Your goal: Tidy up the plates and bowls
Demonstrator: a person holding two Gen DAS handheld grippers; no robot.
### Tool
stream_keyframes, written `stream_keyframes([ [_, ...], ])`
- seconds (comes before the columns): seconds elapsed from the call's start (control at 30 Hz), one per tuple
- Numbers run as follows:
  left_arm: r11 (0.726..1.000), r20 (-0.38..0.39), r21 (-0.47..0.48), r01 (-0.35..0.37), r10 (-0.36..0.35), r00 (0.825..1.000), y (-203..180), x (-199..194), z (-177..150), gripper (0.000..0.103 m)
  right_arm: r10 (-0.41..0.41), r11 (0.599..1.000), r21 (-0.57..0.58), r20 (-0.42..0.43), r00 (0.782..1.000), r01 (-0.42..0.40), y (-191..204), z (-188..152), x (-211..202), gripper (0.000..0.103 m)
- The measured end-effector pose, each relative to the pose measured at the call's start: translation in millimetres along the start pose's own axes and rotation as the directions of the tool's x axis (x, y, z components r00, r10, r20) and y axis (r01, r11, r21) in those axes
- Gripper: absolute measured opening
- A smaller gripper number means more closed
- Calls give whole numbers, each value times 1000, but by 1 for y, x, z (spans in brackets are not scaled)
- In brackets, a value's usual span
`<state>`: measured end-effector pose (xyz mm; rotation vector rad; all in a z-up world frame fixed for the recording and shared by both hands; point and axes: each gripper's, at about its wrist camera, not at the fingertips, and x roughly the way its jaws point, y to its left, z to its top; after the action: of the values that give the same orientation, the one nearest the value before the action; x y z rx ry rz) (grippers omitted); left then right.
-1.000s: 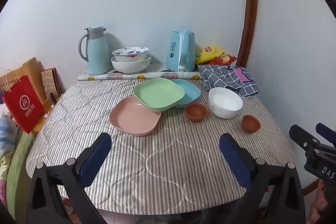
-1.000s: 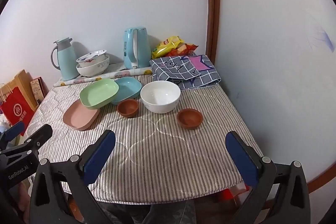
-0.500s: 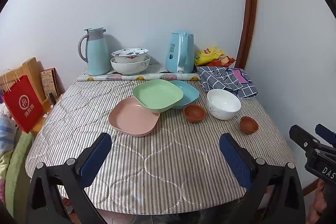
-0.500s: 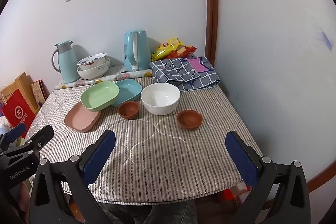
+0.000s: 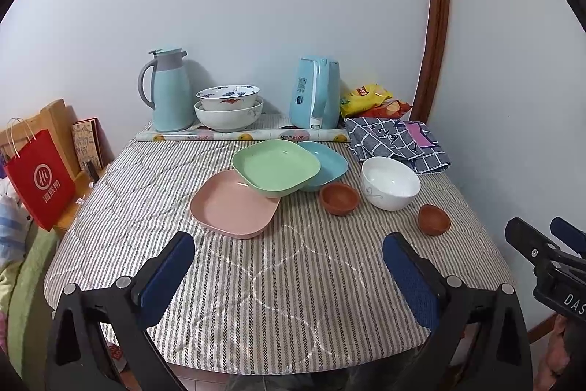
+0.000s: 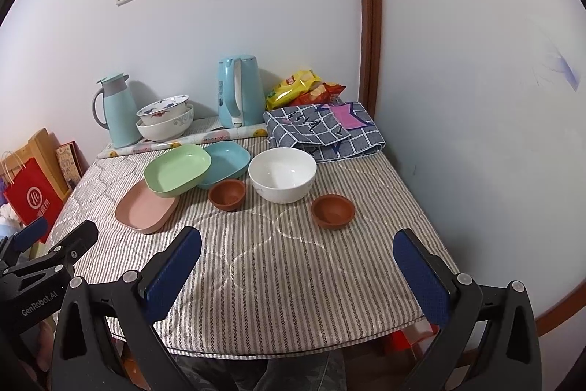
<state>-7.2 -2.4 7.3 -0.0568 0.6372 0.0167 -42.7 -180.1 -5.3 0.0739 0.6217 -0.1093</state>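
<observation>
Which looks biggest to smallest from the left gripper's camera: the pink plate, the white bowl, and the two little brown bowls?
1. Pink plate, clearly the widest.
2. White bowl.
3. The two brown bowls: the left one looks slightly larger than the right one, but they seem alike, so I won't rank them.

The tabletop (image 5: pixel 278 284) wears a cloth of fine grey and white stripes with pale quilted curves. On it: a pink plate (image 5: pixel 234 204), a green plate (image 5: pixel 274 165), a blue plate (image 5: pixel 326 162), a white bowl (image 5: pixel 390 182) with a faint dark motif, and two terracotta-brown bowls (image 5: pixel 339 198) (image 5: pixel 434 219). At the back, a pale blue jug (image 5: pixel 170 90), a pale blue kettle (image 5: pixel 315 92), two white bowls painted blue and red (image 5: pixel 229 107), a yellow snack bag (image 5: pixel 364 96), a grey checked cloth (image 5: pixel 395 143). Each claw (image 5: pixel 287 266) (image 6: pixel 296 262) is black with blue pads (image 5: pixel 166 277)
</observation>
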Motion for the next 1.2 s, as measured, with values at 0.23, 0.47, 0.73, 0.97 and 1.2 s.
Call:
stream_keyframes([
  [0.23, 1000, 5, -3, -1, 1, 1000, 0, -1, -1, 103, 13, 1000, -2, 6, 1000, -13, 3, 0, -3, 103],
  [0.47, 1000, 8, -2, -4, 4, 1000, 0, -2, -1, 103, 16, 1000, -13, 8, 1000, -16, 5, 1, -4, 103],
  [0.73, 1000, 9, -2, -5, 5, 1000, 1, -4, 0, 103, 14, 1000, -14, 14, 1000, -14, 7, 2, -5, 103],
  [0.97, 1000, 12, 0, -6, 6, 1000, 1, -5, 3, 103, 16, 1000, -12, 19, 1000, -16, 5, 4, -6, 103],
  [1.2, 1000, 12, -1, -8, 8, 1000, 2, -5, 3, 103, 17, 1000, -12, 21, 1000, -17, 6, 4, -7, 103],
])
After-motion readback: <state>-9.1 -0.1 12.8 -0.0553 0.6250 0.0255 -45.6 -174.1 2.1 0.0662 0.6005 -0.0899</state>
